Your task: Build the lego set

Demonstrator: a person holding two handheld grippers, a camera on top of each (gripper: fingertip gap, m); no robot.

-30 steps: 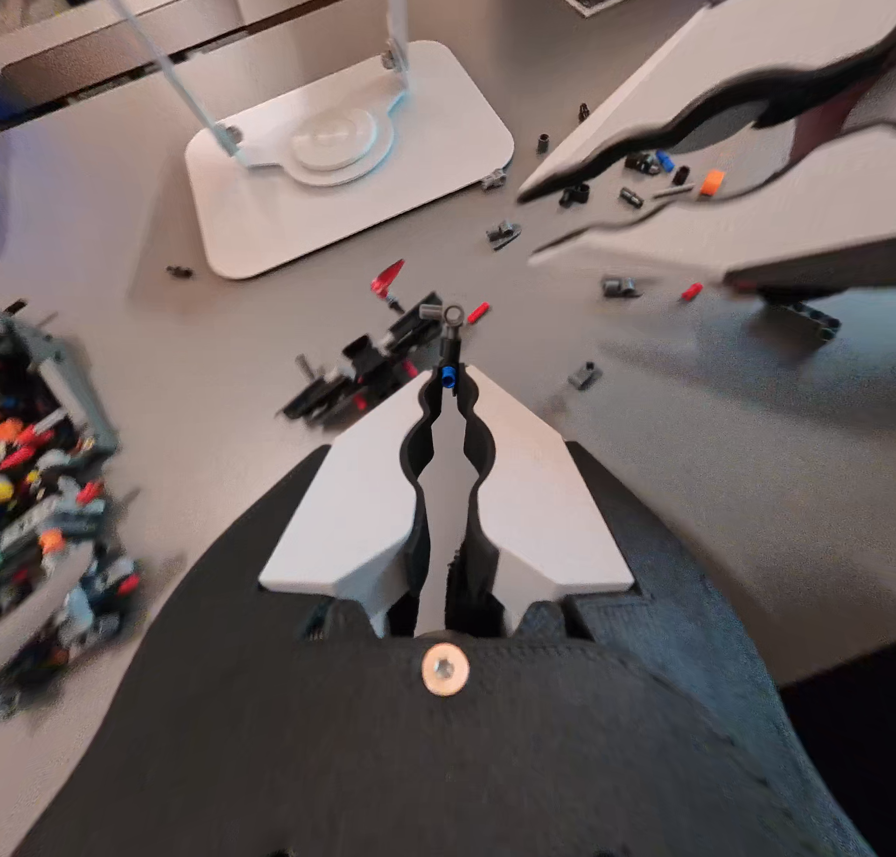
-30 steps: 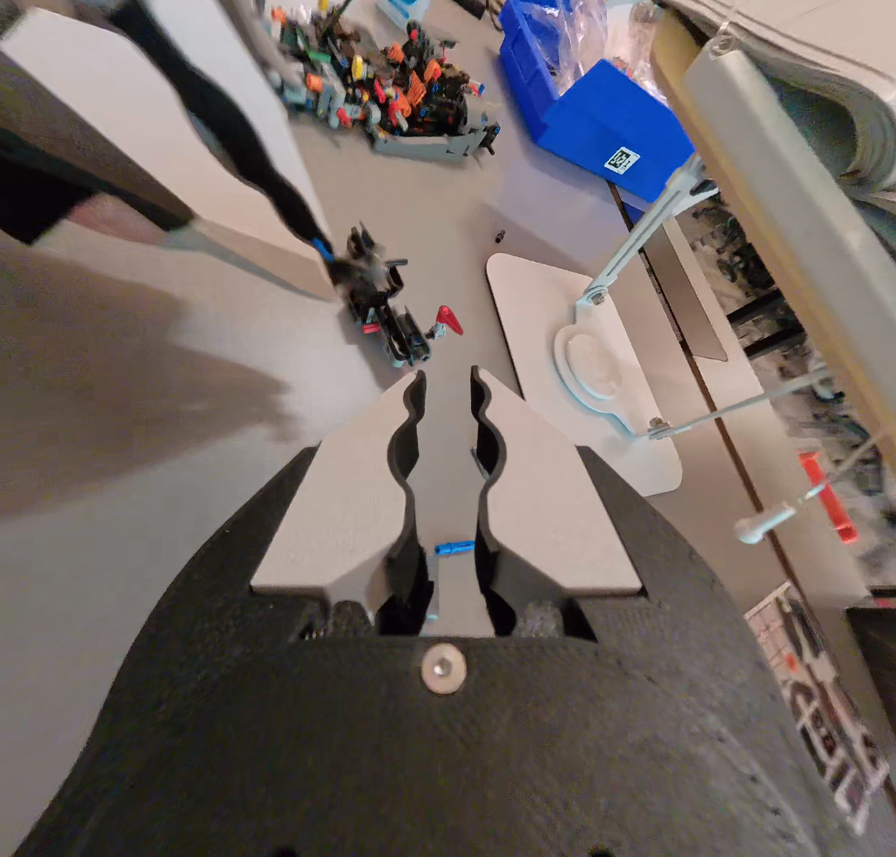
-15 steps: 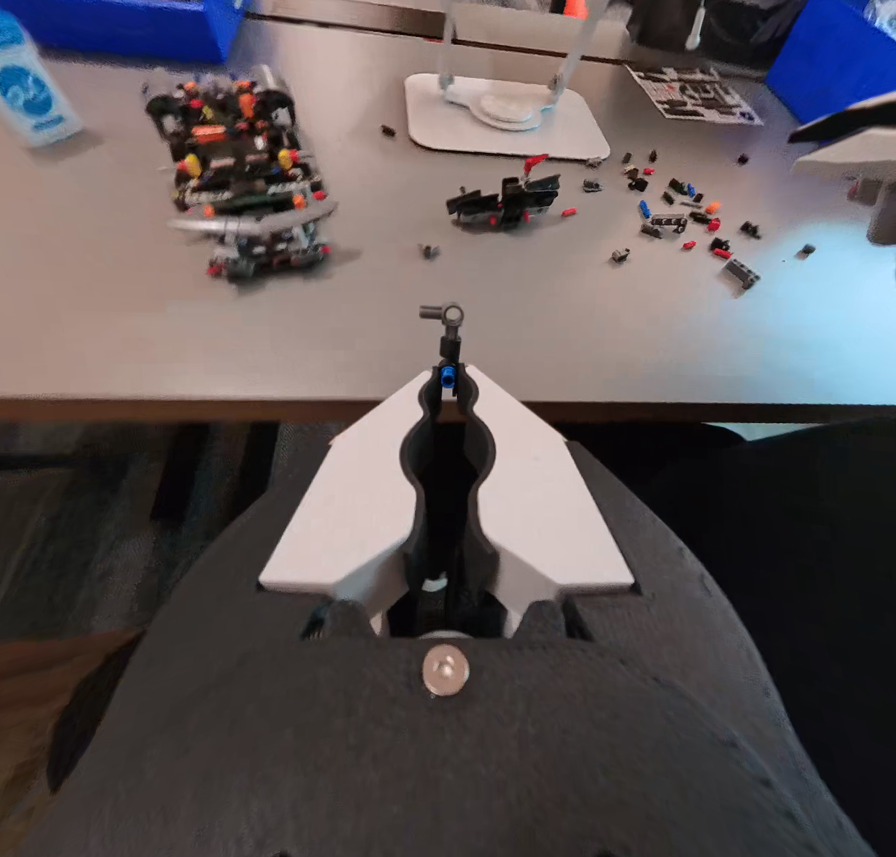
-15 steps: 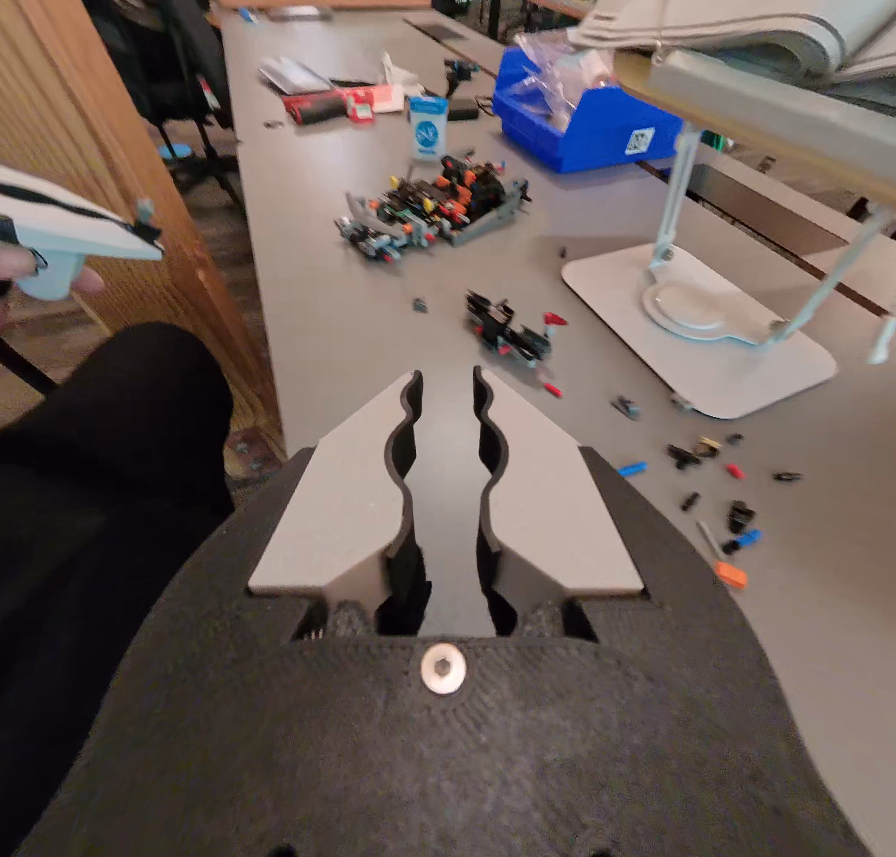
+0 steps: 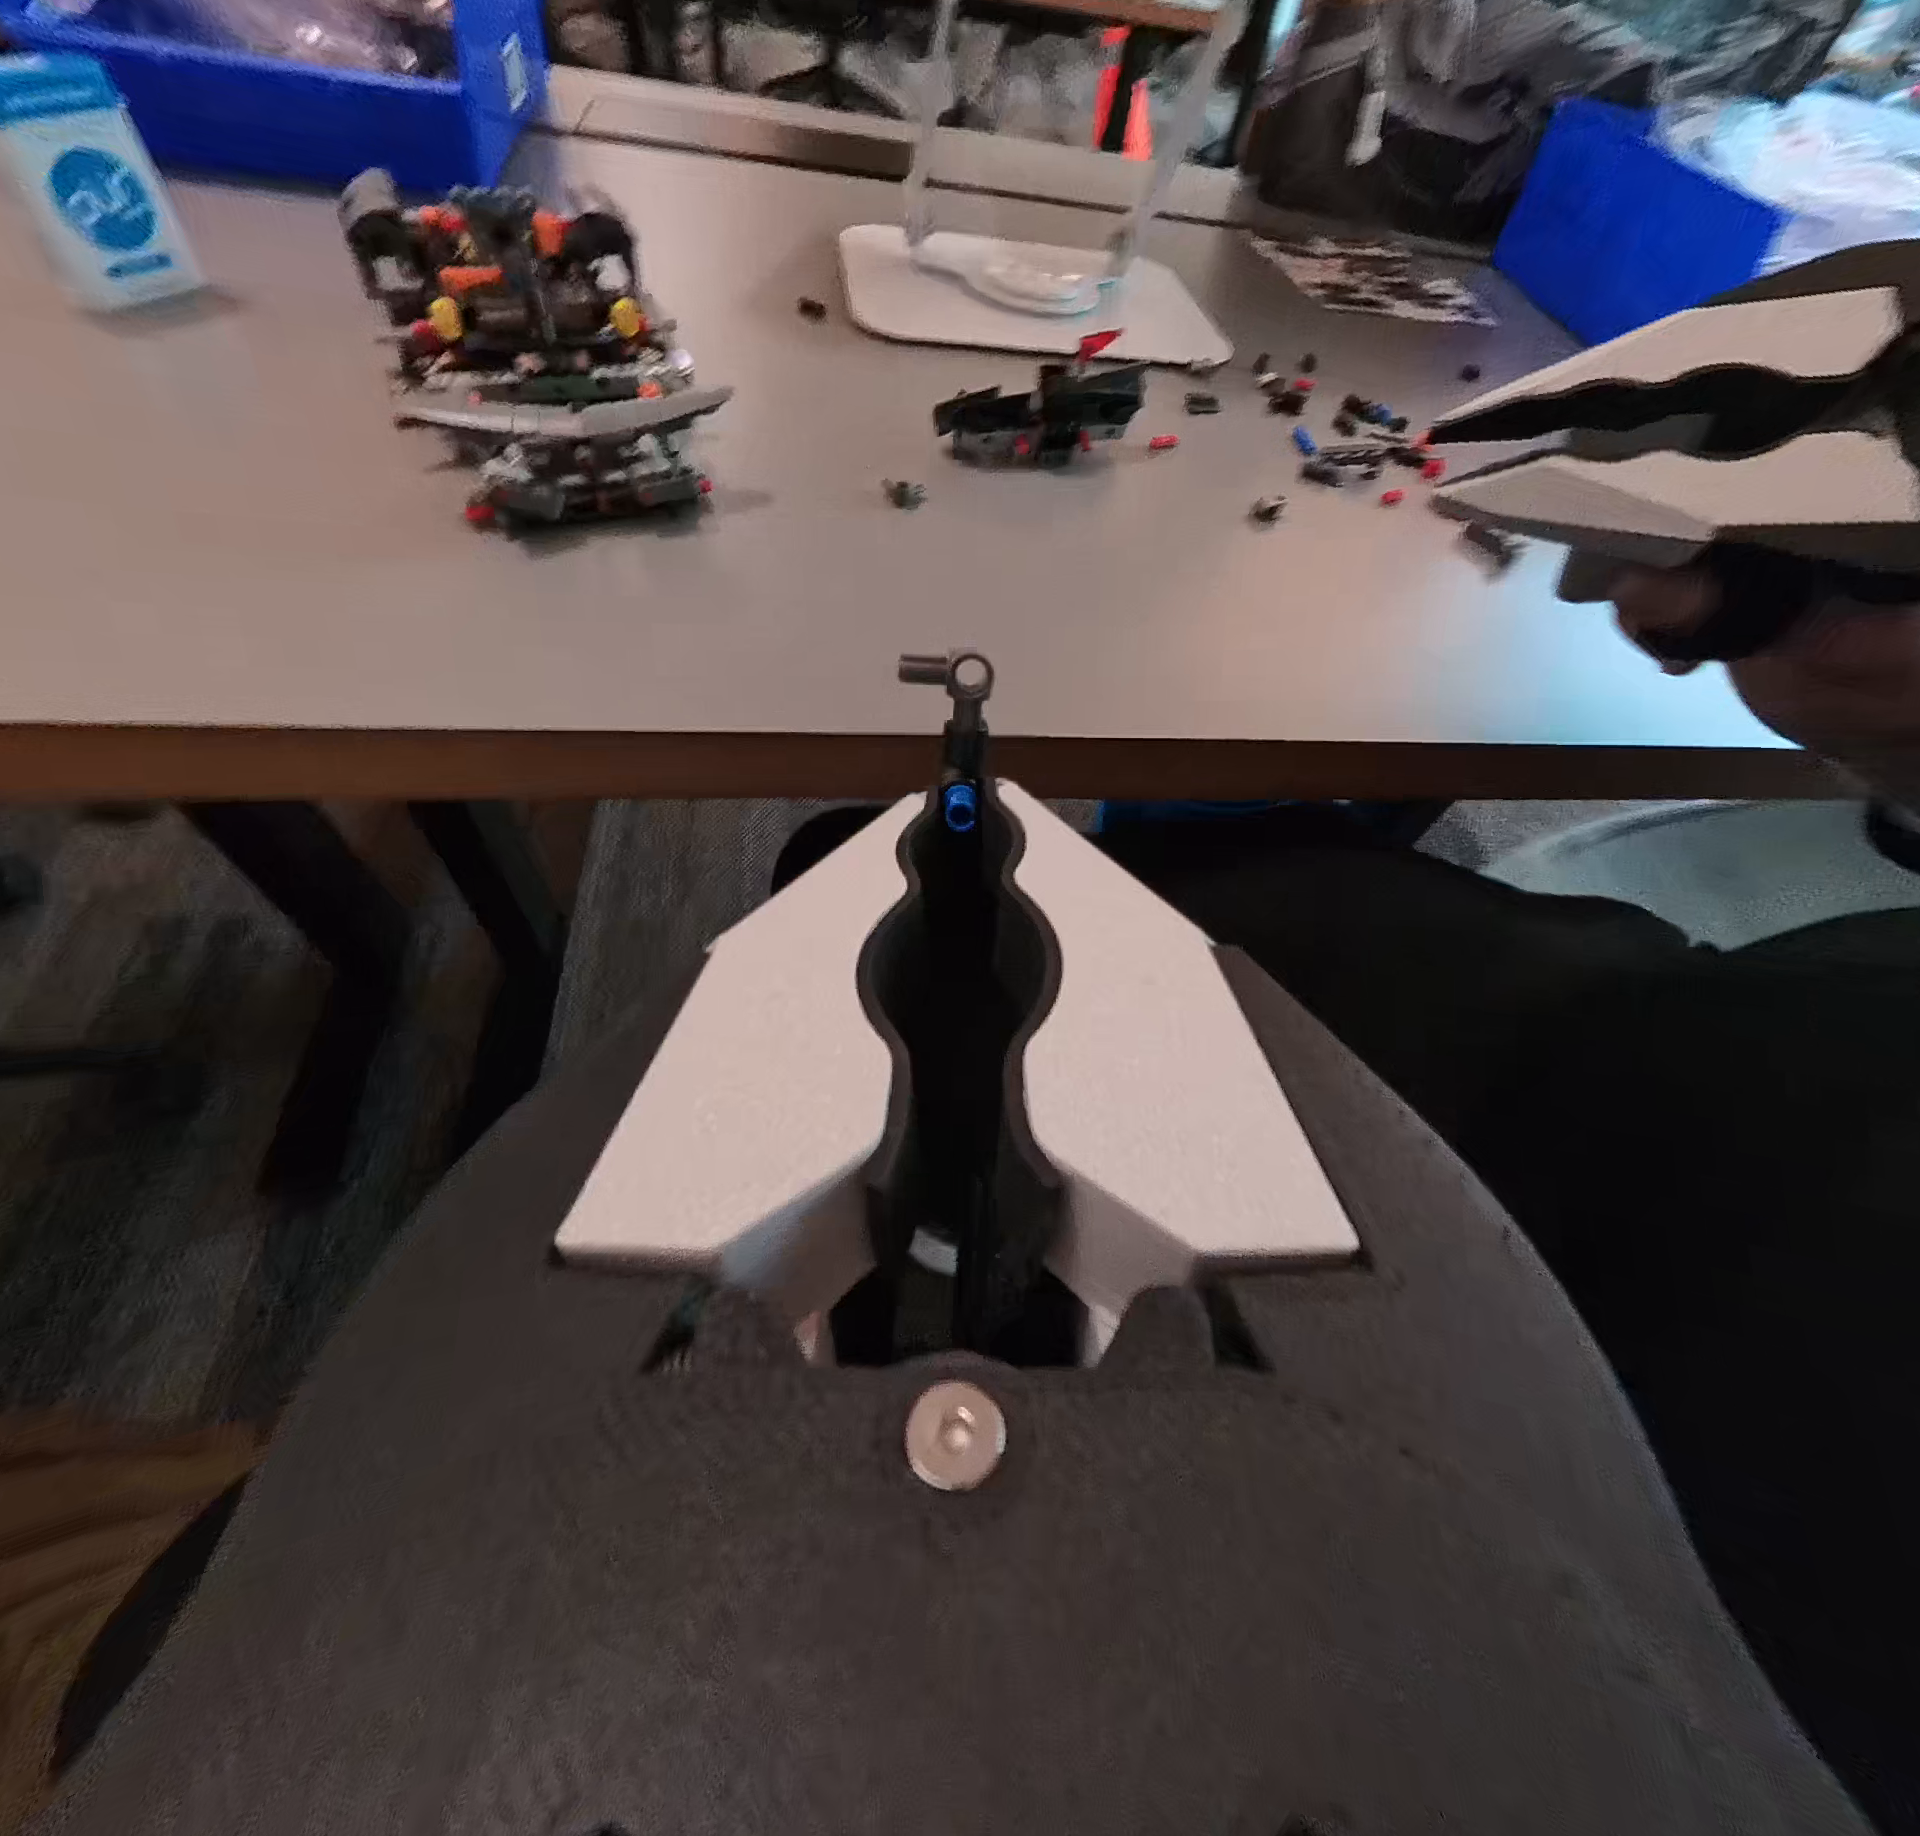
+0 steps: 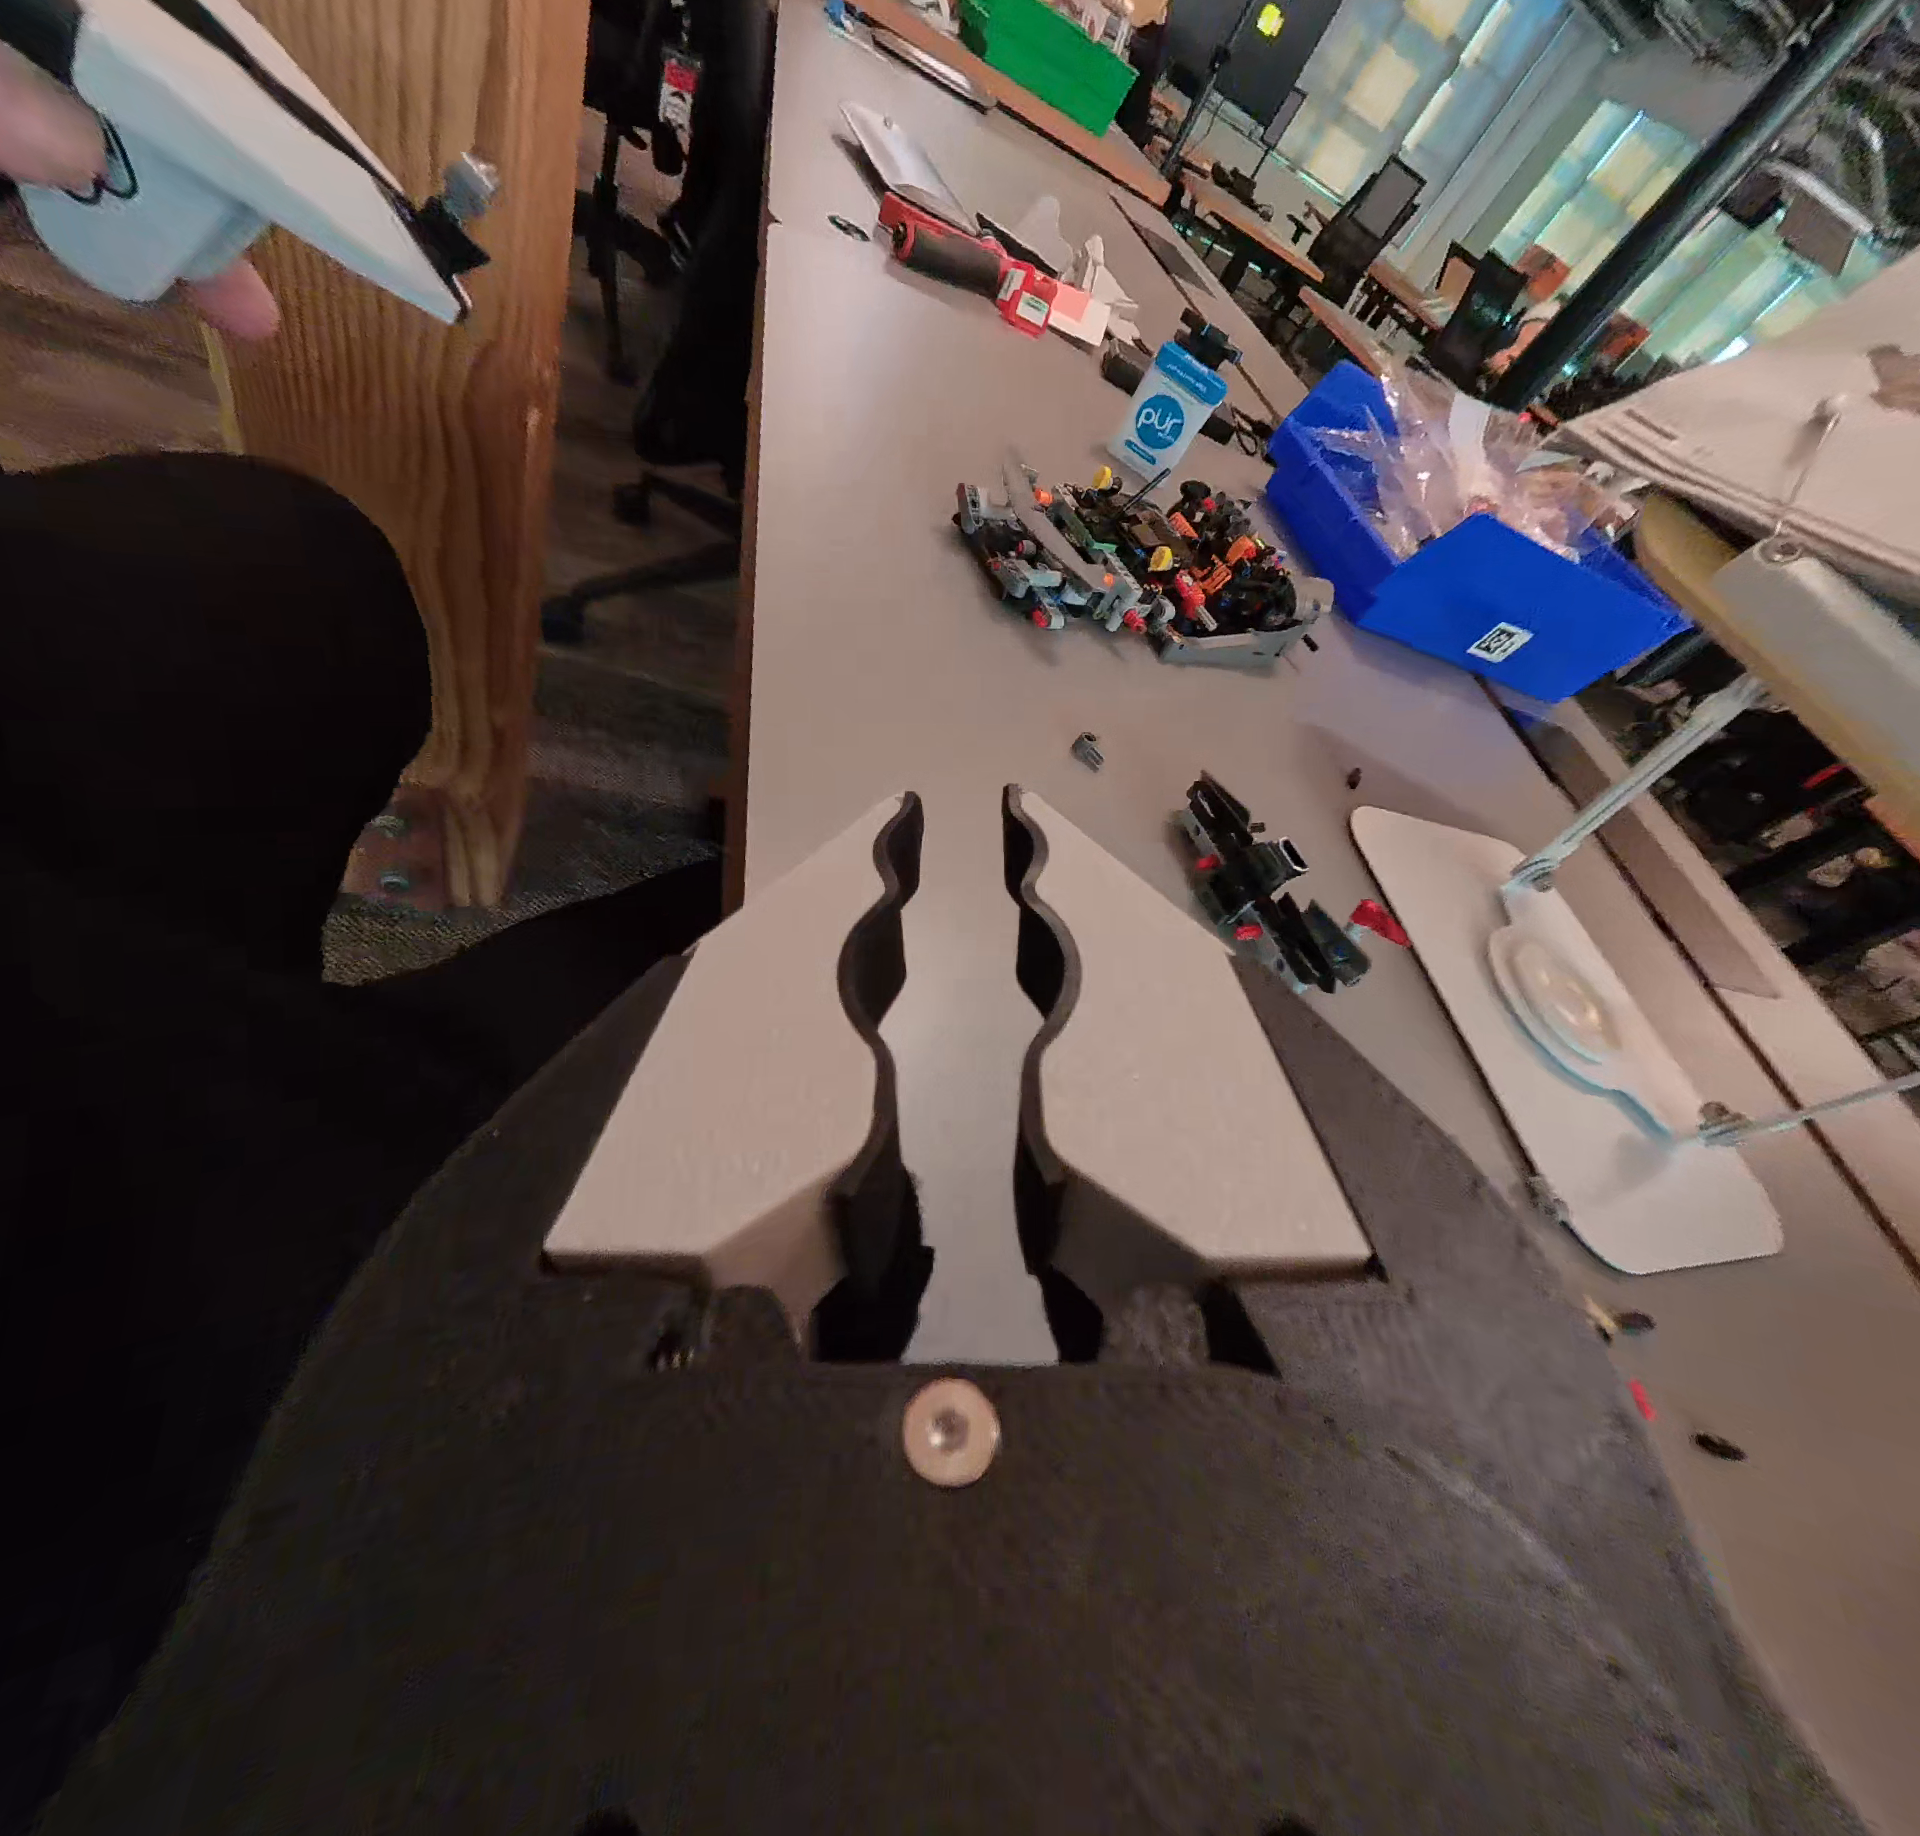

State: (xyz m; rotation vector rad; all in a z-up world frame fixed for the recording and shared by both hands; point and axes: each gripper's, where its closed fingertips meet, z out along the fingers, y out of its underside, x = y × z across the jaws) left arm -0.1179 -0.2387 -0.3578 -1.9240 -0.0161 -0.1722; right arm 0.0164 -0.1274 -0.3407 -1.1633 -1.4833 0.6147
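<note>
My left gripper [image 5: 958, 799] is shut on a small lego piece [image 5: 961, 711]: a black stem with a blue pin and a grey connector on top. It is held off the table, in front of its near edge. My right gripper [image 6: 961, 799] is open and empty, low over the table's front part. It also shows at the right in the left wrist view [image 5: 1439, 461]. A small black lego sub-assembly with red bits [image 5: 1044, 410] [image 6: 1268, 903] lies mid-table. The large multicoloured lego build [image 5: 530, 373] [image 6: 1132, 560] stands farther left. Loose small parts [image 5: 1340, 436] lie right of the sub-assembly.
A white lamp base [image 5: 1029, 295] [image 6: 1558, 1038] stands behind the sub-assembly. Blue bins [image 5: 260, 51] [image 6: 1475, 560] sit at the back, with a white-and-blue pouch [image 5: 94, 197] and an instruction sheet [image 5: 1371, 280]. A wooden post [image 6: 436, 384] stands left of the table. About 20 cm separates my left fingertips from my right. Between my left fingertips and the large multicoloured lego build [image 5: 530, 373] there is roughly 25 cm. It is also in sight in the right wrist view [image 6: 1080, 512].
Both grippers have pulled back from the sub-assembly toward the table's near edge. The left still holds its piece. The right has tilted up and stayed open.
</note>
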